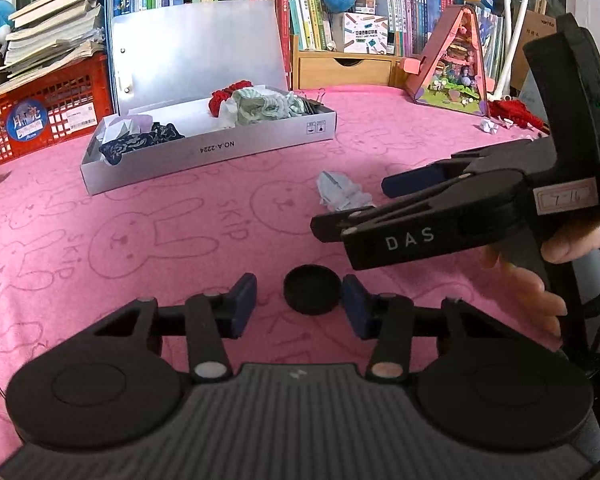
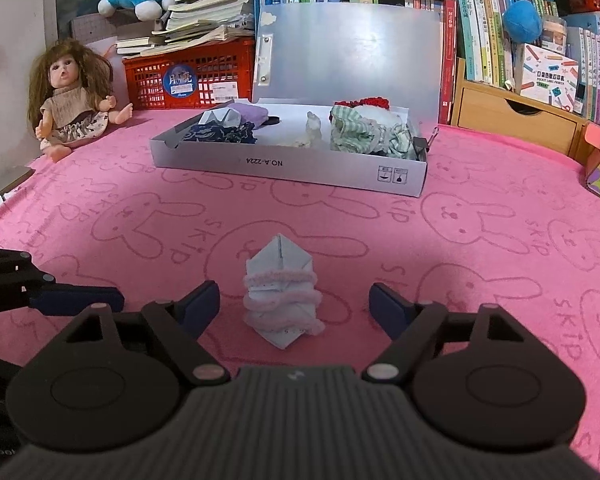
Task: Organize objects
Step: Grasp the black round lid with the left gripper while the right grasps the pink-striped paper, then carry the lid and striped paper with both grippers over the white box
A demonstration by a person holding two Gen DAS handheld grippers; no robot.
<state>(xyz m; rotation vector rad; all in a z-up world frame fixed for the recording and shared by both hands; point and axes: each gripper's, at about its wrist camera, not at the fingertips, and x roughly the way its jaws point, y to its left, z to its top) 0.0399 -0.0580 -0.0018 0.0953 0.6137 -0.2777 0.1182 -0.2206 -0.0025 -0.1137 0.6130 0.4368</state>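
Note:
A small black round cap lies on the pink rabbit-print cloth, between the blue pads of my left gripper. The right pad sits at its edge, the left pad stands apart from it, so the gripper is open. A folded pale-blue paper piece wound with pink fuzzy cord stands between the wide-apart fingers of my open right gripper, untouched. In the left wrist view the right gripper reaches in from the right over the same paper. A silver lidded box holds cloth pieces.
The box stands mid-table with its lid up. Behind it are a red crate with stacked books, bookshelves and a wooden drawer unit. A doll sits far left. A pink triangular toy house and red yarn are far right.

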